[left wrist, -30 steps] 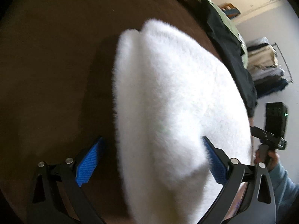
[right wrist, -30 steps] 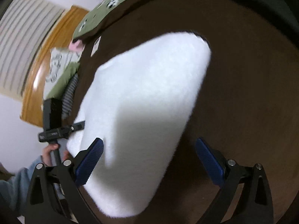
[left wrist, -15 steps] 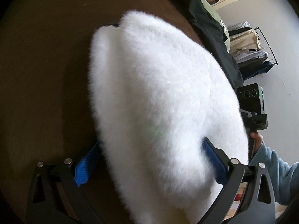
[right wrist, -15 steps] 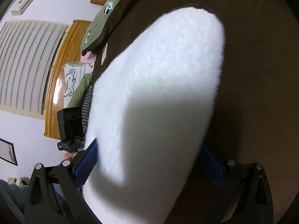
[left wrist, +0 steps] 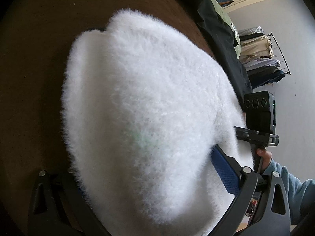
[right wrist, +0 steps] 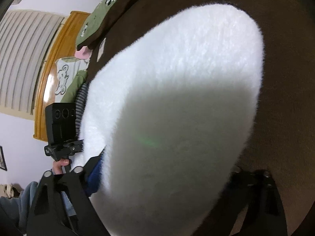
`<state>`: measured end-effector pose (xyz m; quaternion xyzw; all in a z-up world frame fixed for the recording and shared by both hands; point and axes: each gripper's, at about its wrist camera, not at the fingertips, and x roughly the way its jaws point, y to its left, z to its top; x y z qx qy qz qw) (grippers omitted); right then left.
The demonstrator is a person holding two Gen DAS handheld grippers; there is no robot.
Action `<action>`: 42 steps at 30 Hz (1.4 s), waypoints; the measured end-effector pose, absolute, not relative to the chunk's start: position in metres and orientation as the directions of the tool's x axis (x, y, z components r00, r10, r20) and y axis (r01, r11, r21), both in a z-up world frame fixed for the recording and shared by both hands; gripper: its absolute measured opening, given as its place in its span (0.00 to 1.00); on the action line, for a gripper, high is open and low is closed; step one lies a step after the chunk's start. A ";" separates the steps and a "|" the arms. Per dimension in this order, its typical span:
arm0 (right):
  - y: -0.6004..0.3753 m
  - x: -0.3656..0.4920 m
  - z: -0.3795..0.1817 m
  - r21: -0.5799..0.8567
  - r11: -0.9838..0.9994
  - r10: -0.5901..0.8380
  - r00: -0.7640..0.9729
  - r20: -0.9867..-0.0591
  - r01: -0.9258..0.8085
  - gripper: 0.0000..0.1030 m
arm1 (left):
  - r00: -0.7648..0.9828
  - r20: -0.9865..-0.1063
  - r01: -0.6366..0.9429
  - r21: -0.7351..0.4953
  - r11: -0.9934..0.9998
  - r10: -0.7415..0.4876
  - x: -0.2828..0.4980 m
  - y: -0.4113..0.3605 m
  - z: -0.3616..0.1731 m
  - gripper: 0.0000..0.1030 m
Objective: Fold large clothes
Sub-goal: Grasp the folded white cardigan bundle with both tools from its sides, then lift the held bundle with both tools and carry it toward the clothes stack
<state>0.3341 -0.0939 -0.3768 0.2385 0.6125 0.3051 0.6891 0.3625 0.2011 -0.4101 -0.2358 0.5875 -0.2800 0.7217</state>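
A folded white fluffy garment [left wrist: 149, 102] lies on a dark brown bed cover [left wrist: 33, 74]. My left gripper [left wrist: 145, 179] is open, its jaws wide on either side of the garment's near end, which bulges between them; the left finger is hidden under the fleece and the right blue pad [left wrist: 224, 169] shows. In the right wrist view the same garment [right wrist: 187, 98] fills the frame. My right gripper [right wrist: 167, 179] is open, its jaws astride the garment's other end, both pads mostly covered. Each gripper shows in the other's view, the right one [left wrist: 258, 118] and the left one [right wrist: 61, 129].
A dark garment [left wrist: 218, 35] and green bedding lie along the bed's far edge. A rack of hanging clothes [left wrist: 261, 59] stands by the wall. A wooden headboard [right wrist: 51, 82], green panda-print pillow [right wrist: 98, 17] and striped cloth lie beyond the garment in the right view.
Both grippers have moved forward onto the garment's two ends. The fleece now bulges between the jaws and covers most of the pads. The jaws have stayed wide.
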 end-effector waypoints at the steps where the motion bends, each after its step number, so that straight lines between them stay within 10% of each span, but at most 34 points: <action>1: -0.092 0.334 -0.375 0.688 0.713 0.699 0.067 -0.712 -0.139 0.78 | 0.163 -0.718 0.140 -0.663 0.736 -0.677 0.360 0.201 -0.409 0.87; 4: -0.091 0.331 -0.368 0.661 0.734 0.677 0.090 -0.730 -0.159 0.68 | 0.181 -0.664 0.120 -0.717 0.686 -0.726 0.356 0.205 -0.408 0.56; 10: -0.095 0.325 -0.349 0.675 0.713 0.700 0.139 -0.700 -0.190 0.53 | 0.251 -0.686 0.149 -0.669 0.728 -0.682 0.345 0.199 -0.393 0.46; 42: -0.099 0.282 -0.064 0.706 0.606 0.795 0.238 -0.558 -0.368 0.50 | 0.421 -0.766 0.181 -0.454 0.872 -0.486 0.277 0.191 -0.092 0.42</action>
